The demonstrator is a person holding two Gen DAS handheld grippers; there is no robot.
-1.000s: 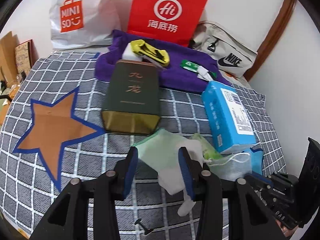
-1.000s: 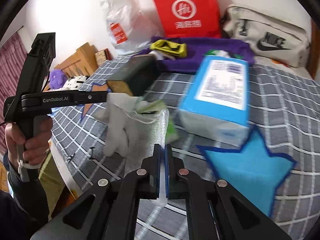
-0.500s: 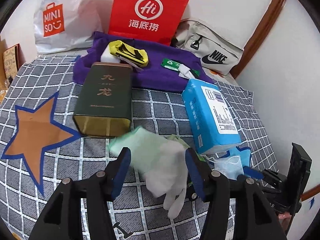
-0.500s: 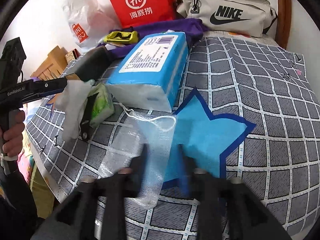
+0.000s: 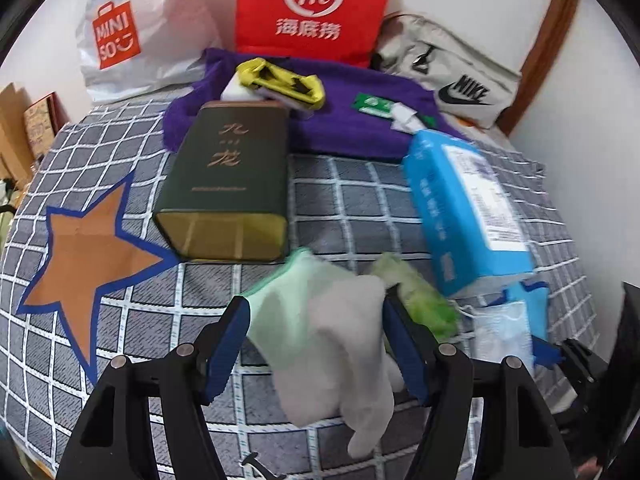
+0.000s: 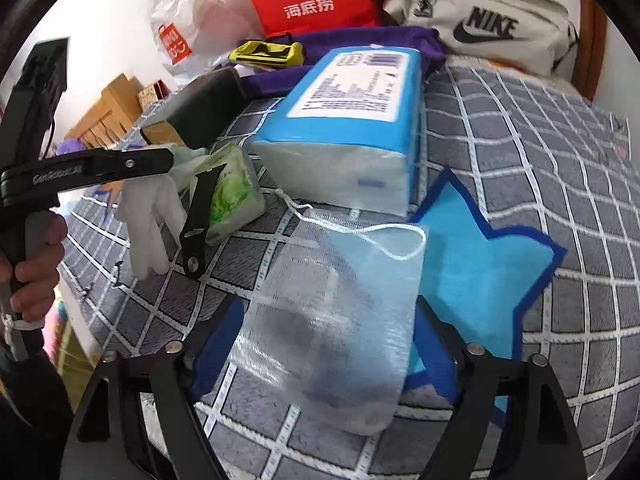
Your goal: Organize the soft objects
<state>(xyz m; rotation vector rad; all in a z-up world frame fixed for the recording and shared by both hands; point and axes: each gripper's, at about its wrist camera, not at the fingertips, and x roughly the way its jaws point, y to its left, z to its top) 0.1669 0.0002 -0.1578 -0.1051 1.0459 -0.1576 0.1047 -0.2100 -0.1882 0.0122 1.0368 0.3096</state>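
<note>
A white glove (image 5: 344, 344) with a pale green cuff lies on the checked bedspread between the blue pads of my left gripper (image 5: 316, 340). Its jaws are opening and the pads stand just off the glove's sides. From the right wrist view the glove (image 6: 148, 220) droops between the two left fingers (image 6: 200, 208). A see-through mesh drawstring bag (image 6: 340, 312) rests partly on the blue star patch (image 6: 480, 248), between the spread fingers of my right gripper (image 6: 324, 344); those jaws are opening too, clear of the bag. A green tissue packet (image 5: 420, 300) sits beside the glove.
A dark green tin (image 5: 228, 184) and a large blue tissue pack (image 5: 468, 208) lie just beyond the grippers. Behind them a purple towel (image 5: 360, 128) carries a yellow item (image 5: 280, 84). A red bag (image 5: 312, 8), a white shopping bag (image 5: 132, 36) and a Nike bag (image 5: 452, 76) line the wall. An orange star patch (image 5: 88, 248) is at left.
The right jaws went from shut on the mesh bag to wide apart, and the bag now lies on the bed. The left jaws spread wider around the glove, which sank lower.
</note>
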